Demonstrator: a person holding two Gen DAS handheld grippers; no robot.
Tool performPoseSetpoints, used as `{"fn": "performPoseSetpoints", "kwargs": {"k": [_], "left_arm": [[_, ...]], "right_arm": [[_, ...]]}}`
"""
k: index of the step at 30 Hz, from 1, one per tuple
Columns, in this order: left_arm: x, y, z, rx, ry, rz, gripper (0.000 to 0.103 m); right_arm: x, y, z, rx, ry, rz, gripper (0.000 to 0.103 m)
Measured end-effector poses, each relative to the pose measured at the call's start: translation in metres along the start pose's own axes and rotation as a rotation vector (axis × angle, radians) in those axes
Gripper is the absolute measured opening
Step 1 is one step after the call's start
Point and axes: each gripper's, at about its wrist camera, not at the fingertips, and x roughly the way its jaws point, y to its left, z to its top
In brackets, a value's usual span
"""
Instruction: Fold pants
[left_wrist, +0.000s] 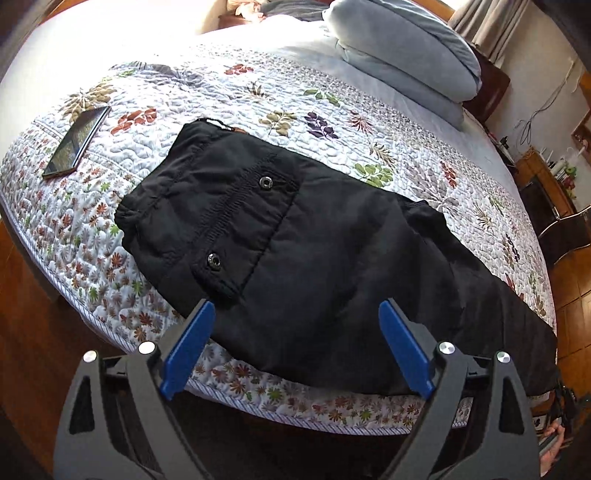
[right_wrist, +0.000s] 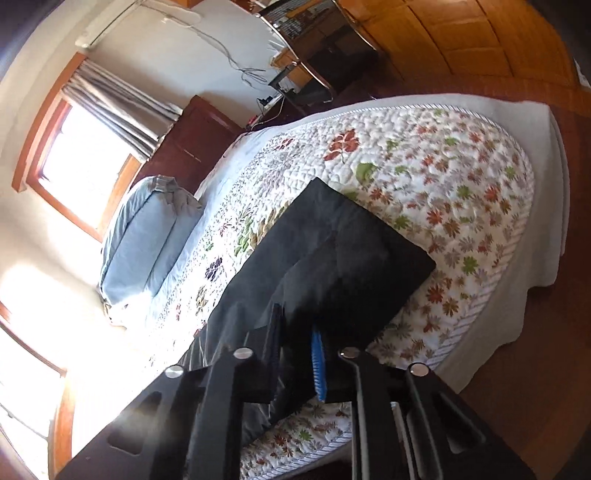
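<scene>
While the black pants (left_wrist: 314, 258) lie flat along the near edge of the quilted bed (left_wrist: 258, 96), already doubled leg on leg, we judge the lengthwise fold done and the cross fold next. Our left gripper (left_wrist: 295, 347) hangs over the pants with jaws wide and empty; our right gripper (right_wrist: 297, 354) is pinched tight on the fabric, apparently near the leg end. Beyond the waistband lies a phone (left_wrist: 77, 142), well apart, and pillows (left_wrist: 402, 55) sit farther back; nothing blocks us.
</scene>
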Motion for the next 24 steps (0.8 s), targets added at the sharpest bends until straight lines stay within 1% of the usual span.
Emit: {"fn": "performPoseSetpoints", "kwargs": {"k": [2,5,7,9,10,12,13,15,16,17,19,22,24], "left_arm": [[0.015,0.005,0.0,-0.031,0.019,0.014,0.09],[0.033,0.011,0.001,-0.064,0.036,0.033,0.09],[0.042,0.011,0.001,-0.07,0.037,0.051,0.09],[0.05,0.007,0.0,-0.054,0.041,0.078,0.091],[0.053,0.004,-0.001,-0.035,0.041,0.095,0.093],[0.057,-0.003,-0.004,0.016,0.041,0.124,0.095],[0.057,-0.005,-0.004,0.033,0.04,0.133,0.095],[0.053,-0.004,-0.005,0.042,0.037,0.124,0.095],[0.049,-0.002,-0.005,0.042,0.04,0.107,0.095],[0.041,0.002,-0.004,0.036,0.04,0.085,0.095],[0.022,0.01,-0.005,0.012,0.018,0.064,0.095],[-0.012,0.035,-0.008,-0.051,-0.014,0.051,0.096],[-0.03,0.058,-0.012,-0.13,-0.026,0.045,0.096]], "right_arm": [[0.011,0.008,0.009,-0.013,0.007,0.004,0.01],[0.027,0.008,0.017,0.015,0.01,-0.006,0.01],[0.037,-0.002,0.017,0.06,0.037,-0.041,0.01],[0.038,-0.018,0.01,0.123,0.054,-0.055,0.01],[0.037,-0.026,0.006,0.158,0.064,-0.059,0.01],[0.033,-0.041,-0.002,0.185,0.065,-0.055,0.011],[0.031,-0.044,-0.004,0.183,0.062,-0.045,0.013],[0.024,-0.044,-0.007,0.182,0.049,-0.022,0.028],[0.02,-0.041,-0.008,0.169,0.039,-0.01,0.042],[0.016,-0.038,-0.009,0.152,0.028,-0.01,0.05],[0.007,-0.033,-0.01,0.126,0.028,-0.019,0.059],[-0.002,-0.034,-0.015,0.146,0.029,-0.007,0.06],[-0.005,-0.037,-0.019,0.176,0.03,0.001,0.063]]}}
